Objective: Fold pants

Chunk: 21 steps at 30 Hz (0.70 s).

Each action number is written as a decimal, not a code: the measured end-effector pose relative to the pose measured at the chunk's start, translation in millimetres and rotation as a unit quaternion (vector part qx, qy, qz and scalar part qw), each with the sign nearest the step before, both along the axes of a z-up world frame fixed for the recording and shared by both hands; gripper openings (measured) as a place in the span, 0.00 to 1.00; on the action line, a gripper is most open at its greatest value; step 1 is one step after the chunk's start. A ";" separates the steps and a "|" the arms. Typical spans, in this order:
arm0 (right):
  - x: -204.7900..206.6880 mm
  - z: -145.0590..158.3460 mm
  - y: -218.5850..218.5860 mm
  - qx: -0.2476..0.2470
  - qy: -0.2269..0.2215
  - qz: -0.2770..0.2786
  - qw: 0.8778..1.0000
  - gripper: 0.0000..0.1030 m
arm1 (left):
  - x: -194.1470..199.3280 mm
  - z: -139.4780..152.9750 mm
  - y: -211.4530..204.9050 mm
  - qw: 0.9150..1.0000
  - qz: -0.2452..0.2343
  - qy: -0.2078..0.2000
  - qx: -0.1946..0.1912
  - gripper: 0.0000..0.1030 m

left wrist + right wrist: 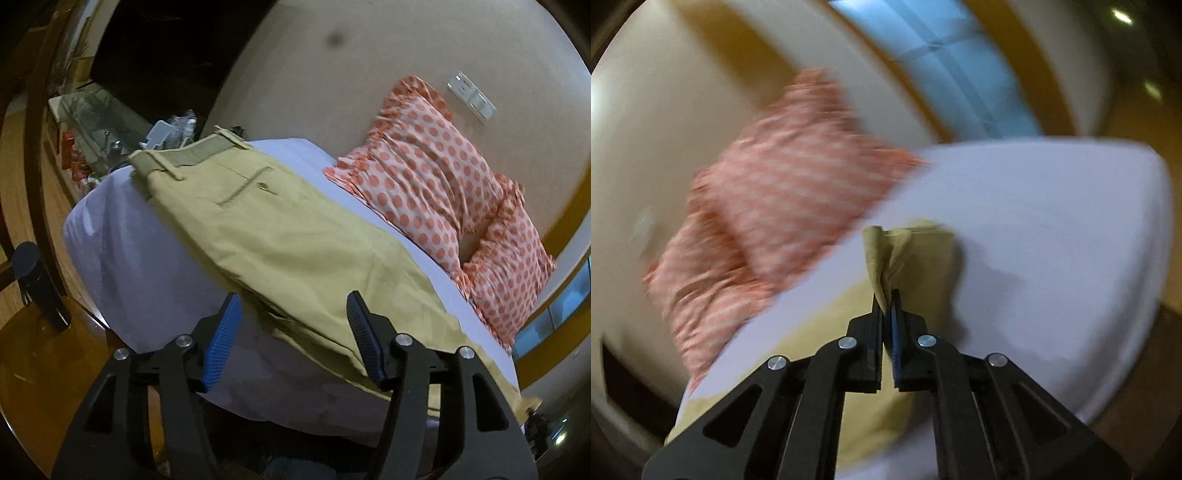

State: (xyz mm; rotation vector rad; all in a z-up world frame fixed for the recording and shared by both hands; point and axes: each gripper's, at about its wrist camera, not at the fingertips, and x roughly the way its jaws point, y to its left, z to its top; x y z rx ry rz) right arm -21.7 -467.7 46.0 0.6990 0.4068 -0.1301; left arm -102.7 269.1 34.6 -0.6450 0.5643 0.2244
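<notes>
Khaki pants point(280, 236) lie lengthwise on the white bed point(110, 251), waistband and back pocket at the far end. My left gripper point(293, 321) is open, its jaws wide apart just above the near edge of the pants' legs, holding nothing. In the right wrist view my right gripper point(888, 295) is shut on a bunched end of the pants' legs point(897, 247) and lifts it off the sheet point(1052, 229); more khaki cloth point(827, 321) runs under the gripper. That view is motion-blurred.
Two orange polka-dot pillows point(424, 173) lean on the wall at the bed's far side, also blurred in the right wrist view point(768, 192). A cluttered glass-topped side table point(99, 122) stands past the bed's far left corner. A dark object point(33, 280) stands on the wooden floor at left.
</notes>
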 end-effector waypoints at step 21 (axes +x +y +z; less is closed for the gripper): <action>65.3 -0.2 358.2 -0.064 0.026 0.520 0.852 0.80 | -0.4 -27.7 30.8 0.998 -0.006 0.012 -0.061 0.73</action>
